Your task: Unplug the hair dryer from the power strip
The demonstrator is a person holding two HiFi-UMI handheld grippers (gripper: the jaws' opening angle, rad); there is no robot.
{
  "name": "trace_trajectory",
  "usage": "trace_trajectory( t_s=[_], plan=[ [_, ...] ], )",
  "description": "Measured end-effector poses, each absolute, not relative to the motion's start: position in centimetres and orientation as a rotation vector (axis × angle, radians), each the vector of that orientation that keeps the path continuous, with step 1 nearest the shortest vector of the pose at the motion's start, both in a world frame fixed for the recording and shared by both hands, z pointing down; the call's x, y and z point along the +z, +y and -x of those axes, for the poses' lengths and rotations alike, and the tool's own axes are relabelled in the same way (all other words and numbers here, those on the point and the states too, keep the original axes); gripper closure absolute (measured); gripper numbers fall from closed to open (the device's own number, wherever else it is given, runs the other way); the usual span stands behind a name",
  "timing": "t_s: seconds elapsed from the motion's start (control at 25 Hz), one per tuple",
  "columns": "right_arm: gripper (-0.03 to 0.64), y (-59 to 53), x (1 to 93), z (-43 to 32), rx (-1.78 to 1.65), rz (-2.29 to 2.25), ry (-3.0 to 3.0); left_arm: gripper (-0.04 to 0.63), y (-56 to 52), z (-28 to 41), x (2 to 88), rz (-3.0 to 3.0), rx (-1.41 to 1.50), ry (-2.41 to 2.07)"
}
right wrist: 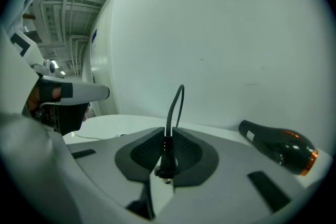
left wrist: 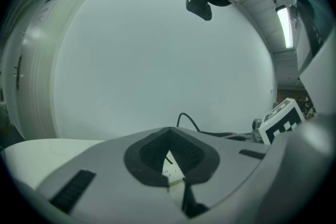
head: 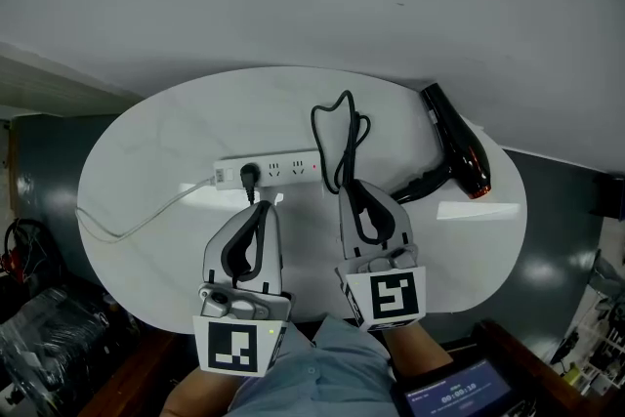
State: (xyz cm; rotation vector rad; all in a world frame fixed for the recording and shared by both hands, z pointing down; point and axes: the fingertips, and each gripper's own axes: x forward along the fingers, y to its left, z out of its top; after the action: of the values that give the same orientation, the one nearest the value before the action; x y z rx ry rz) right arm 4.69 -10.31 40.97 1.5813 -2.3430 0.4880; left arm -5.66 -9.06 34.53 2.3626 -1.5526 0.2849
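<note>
A white power strip (head: 285, 169) lies mid-table, with a small black piece (head: 250, 176) at its left sockets. The black hair dryer (head: 459, 149) with an orange nozzle ring rests at the right, also visible in the right gripper view (right wrist: 278, 147). Its black cord (head: 334, 117) loops on the table and runs down to my right gripper (head: 348, 187). In the right gripper view the right gripper (right wrist: 169, 134) is shut on the black plug (right wrist: 167, 157), clear of the strip. My left gripper (head: 262, 204) hovers just in front of the strip, its tips (left wrist: 169, 131) together with nothing held.
The strip's white cable (head: 146, 218) trails off the left edge of the oval white table (head: 137, 151). A white wall stands right behind the table. Dark bags (head: 39, 327) sit on the floor at left, and a screen (head: 454, 396) is at lower right.
</note>
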Motion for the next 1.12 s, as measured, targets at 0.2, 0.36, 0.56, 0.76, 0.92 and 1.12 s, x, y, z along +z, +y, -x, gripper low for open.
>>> trace_trajectory(
  t_s=[0.2, 0.36, 0.56, 0.76, 0.92, 1.12],
  plan=[
    [0.554, -9.4, 41.5, -6.5, 0.505, -1.631, -2.309, 0.597, -8.6, 4.1, 34.8, -2.390, 0.308, -1.515],
    [0.535, -8.8, 41.2, -7.6, 0.500, -1.657, -2.310, 0.598, -8.0, 2.7, 34.7, -2.416, 0.315, -1.490],
    [0.535, -8.1, 39.5, -8.7, 0.465, -1.683, -2.335, 0.597, -7.6, 1.4, 32.6, -2.526, 0.303, -1.508],
    [0.535, -7.7, 35.8, -9.0, 0.391, -1.672, -2.413, 0.597, -7.3, 1.0, 29.5, -2.587, 0.245, -1.579],
    [0.545, -7.3, 31.3, -8.2, 0.288, -1.674, -2.503, 0.597, -7.0, 1.8, 26.1, -2.626, 0.173, -1.665],
    [0.584, -6.4, 25.4, -6.1, 0.140, -1.726, -2.636, 0.597, -5.9, 3.1, 22.4, -2.680, 0.078, -1.725]
  ],
)
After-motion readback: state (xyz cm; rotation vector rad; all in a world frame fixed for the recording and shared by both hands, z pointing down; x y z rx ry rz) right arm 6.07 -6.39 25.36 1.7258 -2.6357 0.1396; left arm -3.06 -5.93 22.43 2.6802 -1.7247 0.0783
